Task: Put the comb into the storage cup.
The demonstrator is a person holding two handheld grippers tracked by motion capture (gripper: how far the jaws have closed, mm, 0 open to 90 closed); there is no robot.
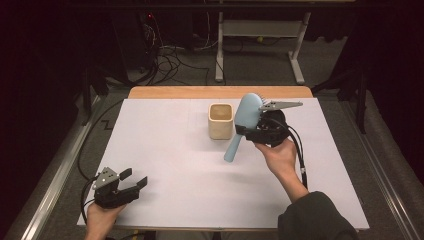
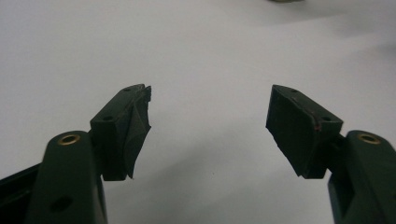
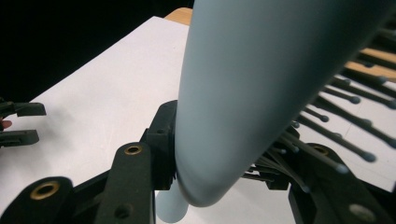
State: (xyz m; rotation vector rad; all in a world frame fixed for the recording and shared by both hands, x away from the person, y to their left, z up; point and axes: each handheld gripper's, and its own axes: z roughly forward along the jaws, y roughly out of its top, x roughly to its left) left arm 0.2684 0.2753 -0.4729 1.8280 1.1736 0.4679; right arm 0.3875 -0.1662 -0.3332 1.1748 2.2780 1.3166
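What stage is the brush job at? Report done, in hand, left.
Done: the right tongs have the brush clamped at its head and lifted off the table. In hand: it hangs handle-down just right of the cup, not yet in it. Left, probably: lowering it into the cup and letting go. The left tongs rest open, near the front left corner.
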